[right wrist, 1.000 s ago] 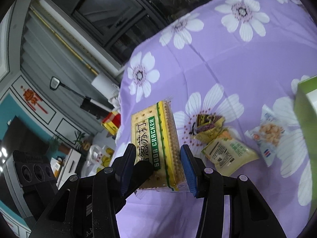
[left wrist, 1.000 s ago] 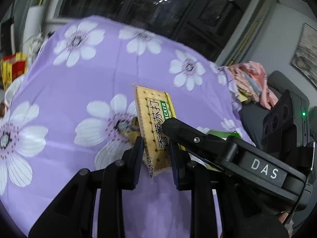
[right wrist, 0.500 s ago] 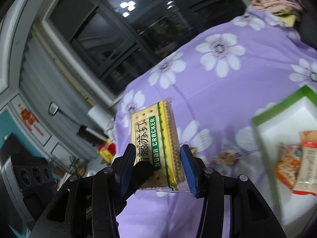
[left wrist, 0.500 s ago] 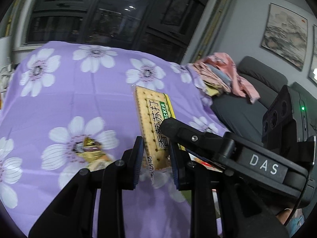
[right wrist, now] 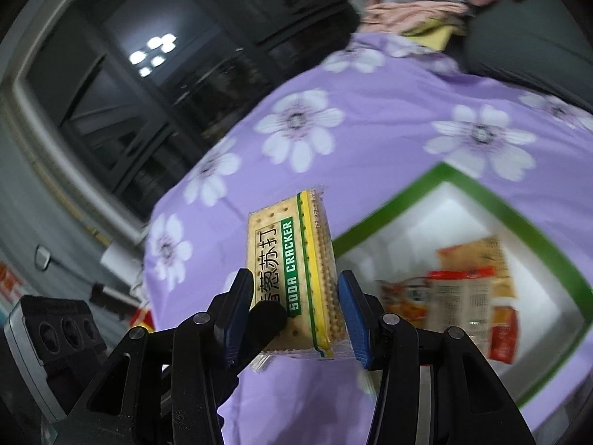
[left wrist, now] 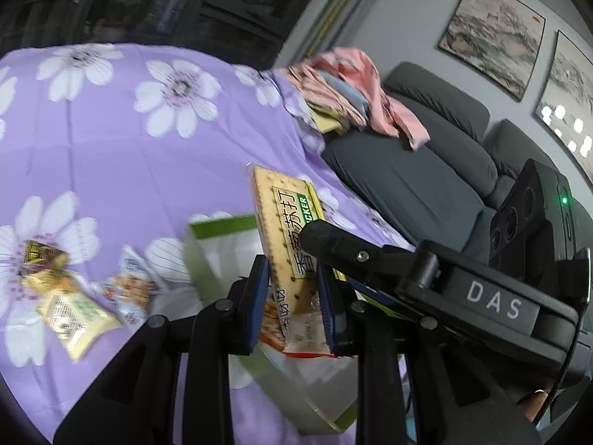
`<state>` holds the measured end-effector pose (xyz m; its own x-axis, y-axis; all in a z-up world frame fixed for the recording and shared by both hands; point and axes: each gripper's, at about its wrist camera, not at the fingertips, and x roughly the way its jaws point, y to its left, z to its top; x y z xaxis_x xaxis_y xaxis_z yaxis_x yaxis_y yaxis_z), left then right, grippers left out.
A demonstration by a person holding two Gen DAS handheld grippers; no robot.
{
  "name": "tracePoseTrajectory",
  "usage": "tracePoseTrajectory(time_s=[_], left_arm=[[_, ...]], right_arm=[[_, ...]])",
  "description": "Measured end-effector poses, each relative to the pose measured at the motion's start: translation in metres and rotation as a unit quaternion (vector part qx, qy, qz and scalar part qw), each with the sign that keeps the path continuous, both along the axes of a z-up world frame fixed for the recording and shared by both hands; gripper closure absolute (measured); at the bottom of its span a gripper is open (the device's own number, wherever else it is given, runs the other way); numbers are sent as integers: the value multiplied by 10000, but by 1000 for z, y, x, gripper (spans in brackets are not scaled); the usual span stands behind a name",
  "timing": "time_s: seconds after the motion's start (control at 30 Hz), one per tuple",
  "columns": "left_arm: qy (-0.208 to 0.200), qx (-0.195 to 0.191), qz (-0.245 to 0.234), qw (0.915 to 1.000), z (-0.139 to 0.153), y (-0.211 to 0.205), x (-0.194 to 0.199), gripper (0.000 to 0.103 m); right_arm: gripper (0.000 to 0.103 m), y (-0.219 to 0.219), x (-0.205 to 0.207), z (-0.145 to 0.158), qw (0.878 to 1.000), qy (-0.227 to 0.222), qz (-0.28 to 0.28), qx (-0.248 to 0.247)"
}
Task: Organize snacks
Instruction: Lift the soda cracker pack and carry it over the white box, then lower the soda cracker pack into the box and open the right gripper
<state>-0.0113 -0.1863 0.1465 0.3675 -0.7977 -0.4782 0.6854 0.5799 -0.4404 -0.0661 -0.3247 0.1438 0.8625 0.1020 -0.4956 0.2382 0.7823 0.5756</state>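
Observation:
A yellow soda cracker pack hangs in the air, held from both sides. My left gripper is shut on its thin edges. My right gripper is shut across its wide face. The pack sits over the near corner of a white box with a green rim. Orange and red snack packets lie inside the box. A gold packet, a yellow packet and a white nut packet lie on the purple flowered cloth left of the box.
A dark grey sofa stands past the table's right edge, with a heap of pink clothes on it. Framed pictures hang on the wall above. Dark windows run behind the table.
Both grippers have swung right across the table with the cracker pack between them. The green-rimmed box has come under the pack, and the loose packets now lie to the left.

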Motion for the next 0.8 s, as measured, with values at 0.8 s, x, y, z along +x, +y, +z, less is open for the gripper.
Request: tracePoseTrajectory(time_s=[0.8], left_arm=[[1000, 956, -537, 9889, -71, -82, 32, 79]], right_arm=[[52, -82, 4, -84, 9792, 1201, -1038, 1263]])
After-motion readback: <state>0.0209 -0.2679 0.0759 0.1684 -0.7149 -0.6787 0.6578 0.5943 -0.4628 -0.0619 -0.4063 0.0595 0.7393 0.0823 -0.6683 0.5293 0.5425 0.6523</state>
